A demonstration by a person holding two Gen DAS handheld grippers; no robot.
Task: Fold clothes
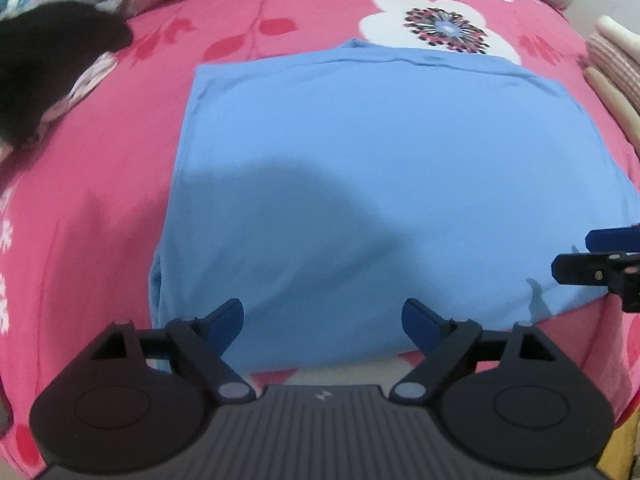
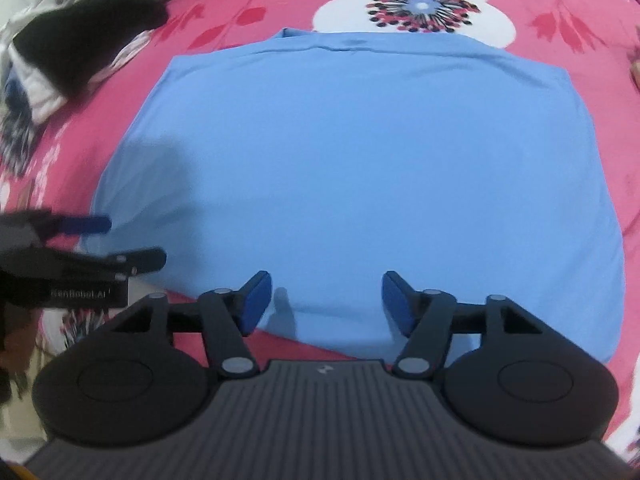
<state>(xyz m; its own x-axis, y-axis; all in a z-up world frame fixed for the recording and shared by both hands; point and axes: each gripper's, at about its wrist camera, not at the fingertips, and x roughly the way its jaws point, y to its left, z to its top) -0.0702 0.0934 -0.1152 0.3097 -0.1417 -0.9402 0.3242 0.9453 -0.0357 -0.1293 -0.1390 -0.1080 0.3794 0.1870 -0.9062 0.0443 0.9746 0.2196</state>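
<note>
The blue shirt (image 1: 392,184) lies flat on the bed, folded to a neat, almost square block, so a long axis is hard to tell; its far edge, with a small bump of cloth, points to the white flower (image 1: 436,24) printed on the pink sheet (image 1: 100,220). The near edge lies just before both tools. The left tool (image 1: 322,320) hovers over the near left part with fingers spread, holding nothing. The right tool (image 2: 326,300) is at the near right part, also spread and holding nothing. A black garment (image 1: 44,76) lies well apart at the far left, and a striped cushion (image 1: 616,64) is at the far right edge. Bare sheet surrounds the shirt on all sides.
</note>
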